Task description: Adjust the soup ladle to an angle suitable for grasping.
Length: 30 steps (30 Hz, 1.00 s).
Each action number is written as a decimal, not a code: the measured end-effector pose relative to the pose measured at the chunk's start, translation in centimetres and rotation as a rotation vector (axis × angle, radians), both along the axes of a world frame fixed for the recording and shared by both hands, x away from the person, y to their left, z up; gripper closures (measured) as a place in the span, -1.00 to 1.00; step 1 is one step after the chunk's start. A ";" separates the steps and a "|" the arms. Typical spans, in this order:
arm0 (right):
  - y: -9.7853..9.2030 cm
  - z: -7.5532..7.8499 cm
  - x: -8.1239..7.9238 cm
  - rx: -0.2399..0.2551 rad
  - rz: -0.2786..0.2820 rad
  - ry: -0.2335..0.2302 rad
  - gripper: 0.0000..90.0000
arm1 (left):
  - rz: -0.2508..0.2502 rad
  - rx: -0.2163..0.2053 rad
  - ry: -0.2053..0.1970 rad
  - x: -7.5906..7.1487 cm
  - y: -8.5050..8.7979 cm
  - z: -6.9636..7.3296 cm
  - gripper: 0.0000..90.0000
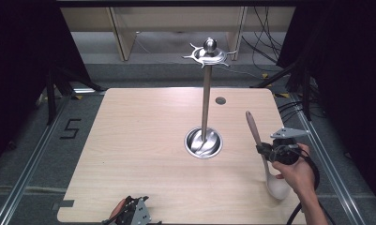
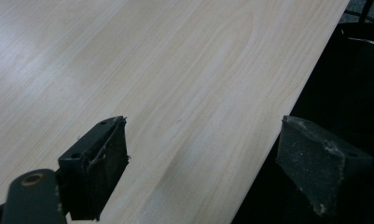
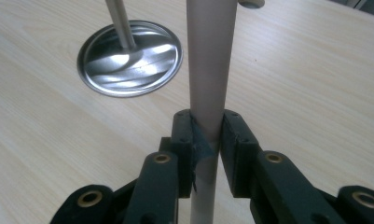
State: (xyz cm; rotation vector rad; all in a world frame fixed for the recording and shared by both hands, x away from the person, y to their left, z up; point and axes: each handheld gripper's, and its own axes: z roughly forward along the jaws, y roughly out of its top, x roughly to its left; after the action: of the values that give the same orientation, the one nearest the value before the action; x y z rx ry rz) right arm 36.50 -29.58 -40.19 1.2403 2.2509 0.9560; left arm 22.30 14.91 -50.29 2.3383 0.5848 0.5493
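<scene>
From the high view I get the whole wooden table (image 1: pixel 143 154), and standing on it the metal utensil stand (image 1: pixel 205 101): a round shiny base, a thin upright pole and a star-shaped hook crown with a ball on top. That crown is something my gripper views don't give me; the right gripper view catches just the stand's base and the foot of the pole. A grey marking shaped like a "5" (image 1: pixel 70 128) sits on the floor left of the table, the one bit of writing I can read.

My right gripper (image 1: pixel 265 151), near the table's right edge, is clamped tight on the handle of a pale ladle (image 1: pixel 260 145). The high view shows the ladle lifted, handle tilted up and away, bowl low beside my hand. The right gripper view shows both pads pressing the handle.

My left gripper (image 1: pixel 131 212) sits at the table's near edge. Its own view shows the jaws spread wide over bare wood, holding nothing.
</scene>
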 end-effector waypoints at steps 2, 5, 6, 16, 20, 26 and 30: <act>0.0 0.1 -0.5 -0.003 0.008 -0.041 0.71 | -0.002 -0.002 -0.007 0.0 0.0 0.0 -0.66; -0.2 0.3 -1.7 0.032 0.010 -0.059 0.71 | 0.002 -0.029 0.006 0.0 -0.2 -0.2 -0.66; -0.2 0.3 -1.9 0.035 0.013 -0.078 0.71 | 0.003 -0.014 -0.002 0.0 -0.1 -0.2 -0.66; -0.9 0.5 -3.4 0.022 0.048 -0.178 0.71 | -0.007 0.001 0.001 0.0 0.0 0.0 -0.66; -0.8 0.1 -3.7 0.051 0.054 -0.188 0.71 | -0.003 -0.006 -0.006 0.0 0.0 0.0 -0.66; -0.8 0.3 -3.9 0.060 0.066 -0.195 0.71 | 0.009 -0.019 0.003 -0.1 0.0 0.0 -0.66; -1.2 0.5 -4.2 0.100 0.040 -0.210 0.71 | -0.005 -0.023 0.011 -0.1 -0.1 -0.1 -0.66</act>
State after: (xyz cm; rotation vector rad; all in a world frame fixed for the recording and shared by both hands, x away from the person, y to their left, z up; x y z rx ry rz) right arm 32.34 -30.80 -39.67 1.0835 2.0939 1.1682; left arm 22.24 14.84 -50.36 2.3220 0.5877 0.5253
